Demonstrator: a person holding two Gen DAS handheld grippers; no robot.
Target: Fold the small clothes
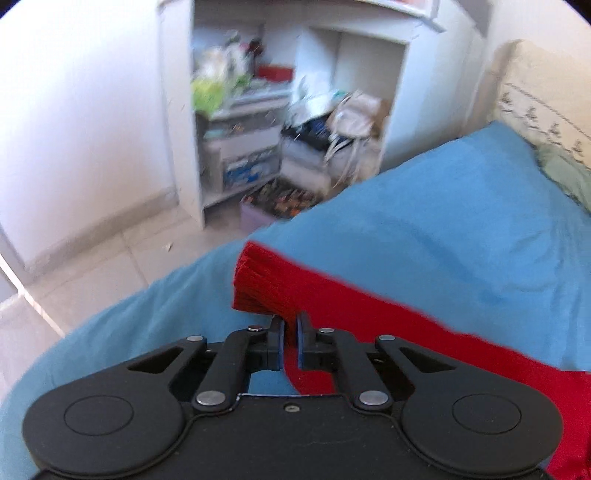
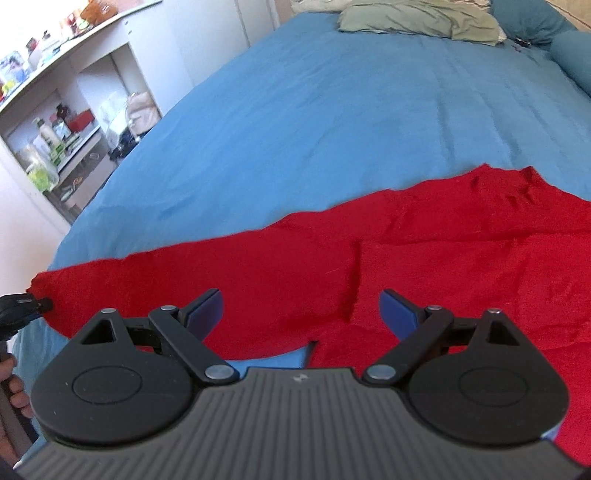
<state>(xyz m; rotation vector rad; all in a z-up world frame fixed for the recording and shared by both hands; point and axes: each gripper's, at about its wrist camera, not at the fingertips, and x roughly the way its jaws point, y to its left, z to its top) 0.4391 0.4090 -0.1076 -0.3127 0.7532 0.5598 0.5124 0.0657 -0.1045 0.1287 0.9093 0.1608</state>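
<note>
Fold barely begun: red knitted garment (image 2: pixel 424 258) lies spread on blue bedsheet (image 2: pixel 314 110), left gripper (image 1: pixel 290 326) clamped on what looks like its ribbed cuff (image 1: pixel 255 280), right gripper (image 2: pixel 301 306) spread wide, holding nothing.

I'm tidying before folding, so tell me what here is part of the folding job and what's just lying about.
Part of the job:
red knit garment, spread on the blue bedsheet
left tool, shut on the garment's ribbed cuff
right tool, open above the garment

Lying about:
green pillow
white shelving unit with clutter
beige bag in the shelving
</note>
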